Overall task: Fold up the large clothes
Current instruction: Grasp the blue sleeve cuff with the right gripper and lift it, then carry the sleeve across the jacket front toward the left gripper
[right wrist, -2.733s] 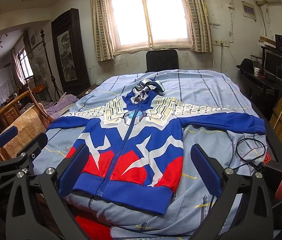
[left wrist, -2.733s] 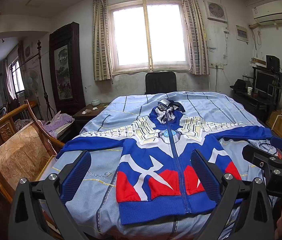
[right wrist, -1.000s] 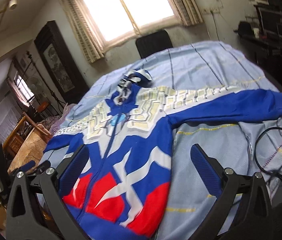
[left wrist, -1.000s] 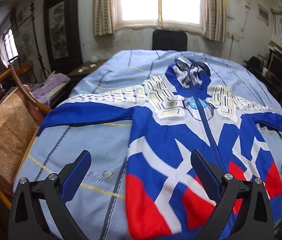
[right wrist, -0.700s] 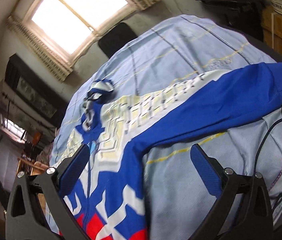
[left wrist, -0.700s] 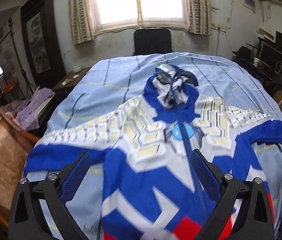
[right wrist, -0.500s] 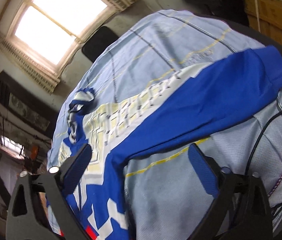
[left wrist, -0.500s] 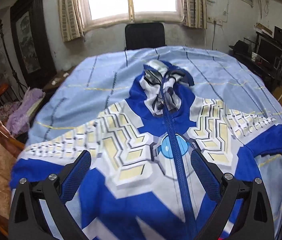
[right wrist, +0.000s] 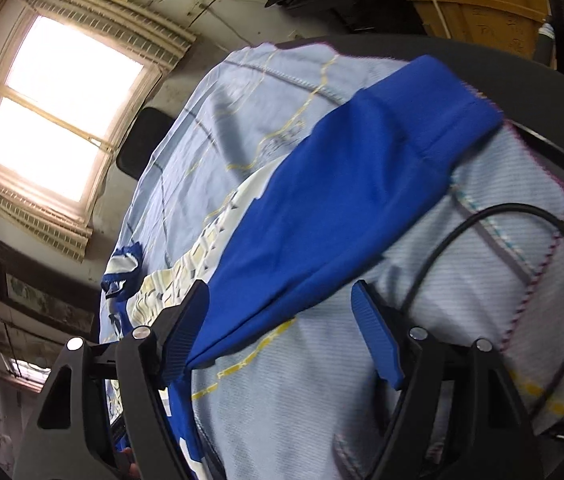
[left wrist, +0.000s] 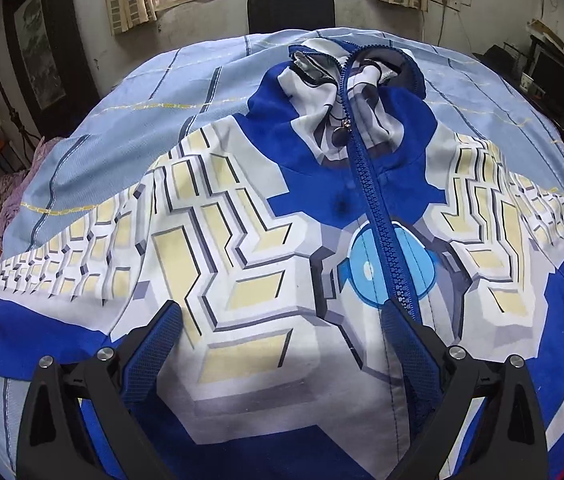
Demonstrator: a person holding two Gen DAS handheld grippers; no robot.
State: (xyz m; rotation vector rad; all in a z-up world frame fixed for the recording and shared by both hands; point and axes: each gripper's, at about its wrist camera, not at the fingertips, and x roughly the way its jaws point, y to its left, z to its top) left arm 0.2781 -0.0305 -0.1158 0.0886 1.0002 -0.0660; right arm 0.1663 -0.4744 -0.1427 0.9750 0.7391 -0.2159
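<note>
the jacket (left wrist: 265, 240) lies flat, front up, on the pale blue sheet (left wrist: 129, 128) that covers the table, its hood (left wrist: 346, 80) at twelve o'clock toward the dark chair (left wrist: 290, 10) under the window, zipper (left wrist: 378, 224) closed and running down the middle.

my left tongs (left wrist: 282, 336) hang over the chest of it, tipped steeply down. the jaws stand wide apart and nothing is pinched between them; the white and cream panel shows in the gap, the blue pad at five o'clock sits right by the zipper line, the other pad at seven o'clock over the edge of the panel. whether the pads touch the cloth i cannot tell.

my right tongs (right wrist: 282, 320) are rolled over to one side, above the jacket's right sleeve (right wrist: 346, 216), which stretches from the body out to its cuff (right wrist: 462, 120) at one o'clock, near the sheet's edge. these jaws have just been closing in but are still apart; the lower fold of the sleeve passes between them, close against the pad at eight o'clock, and is not yet squeezed. a black cable (right wrist: 494, 240) loops on the sheet at three o'clock, just beside the other pad.
</note>
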